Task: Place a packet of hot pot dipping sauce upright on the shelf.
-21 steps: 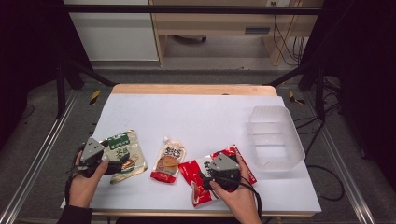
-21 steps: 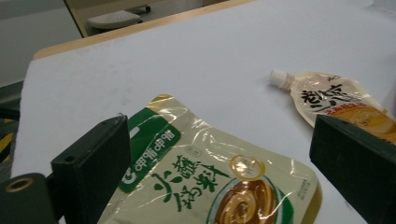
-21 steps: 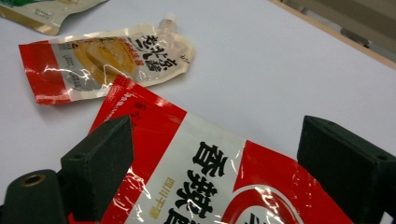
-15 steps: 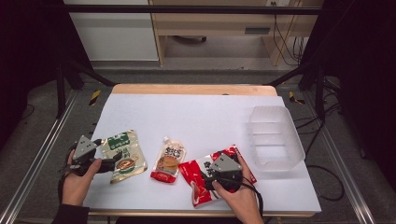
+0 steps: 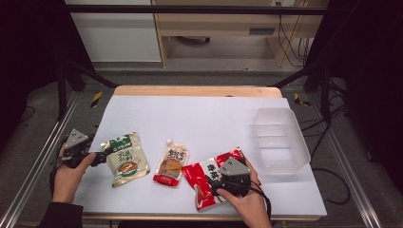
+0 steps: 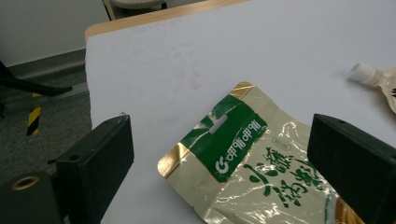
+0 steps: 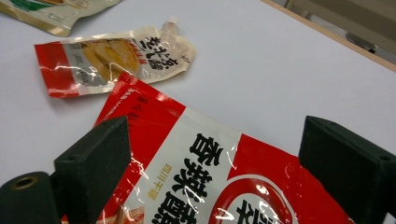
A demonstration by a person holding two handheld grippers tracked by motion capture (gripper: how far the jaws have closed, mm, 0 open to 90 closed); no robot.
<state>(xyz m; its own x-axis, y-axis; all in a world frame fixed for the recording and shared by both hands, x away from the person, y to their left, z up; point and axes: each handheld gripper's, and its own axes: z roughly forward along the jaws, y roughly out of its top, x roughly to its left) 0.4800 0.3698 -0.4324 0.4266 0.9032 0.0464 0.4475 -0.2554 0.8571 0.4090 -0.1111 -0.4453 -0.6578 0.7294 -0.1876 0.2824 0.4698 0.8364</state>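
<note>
Table (image 5: 199,118): I see a white sheet over a wooden top, its wood edge showing at 12 o'clock in the high view.

Clear tub (image 5: 279,140): it sits at about 3 o'clock on the table, upright, well apart from the pouches.

Red pouch (image 5: 211,178): it lies flat at about 5 o'clock, partly under my right hand. In the right gripper view (image 7: 224,177) it spreads between and below the two black jaws, white lettering facing up.

Gold-green pouch (image 5: 124,159): it lies flat at about 8 o'clock, its green header end toward my left tool. In the left gripper view (image 6: 252,168) the header with its hang slot points toward 11 o'clock and lies between the jaws.

Spouted pouch (image 5: 172,163): it lies at about 6 o'clock, between the other two pouches, cap toward 12 o'clock, just beside the red one; I cannot tell whether they touch. Its white cap (image 6: 363,72) peeks in at 2 o'clock of the left gripper view.

Right gripper (image 5: 223,183): over the red pouch, jaws spread wide, pads pressing on nothing; released.

Left gripper (image 5: 105,155): at the 9 o'clock edge of the table, tips just at the gold-green pouch's edge, jaws wide apart either side of it; released, nothing grasped.
</note>
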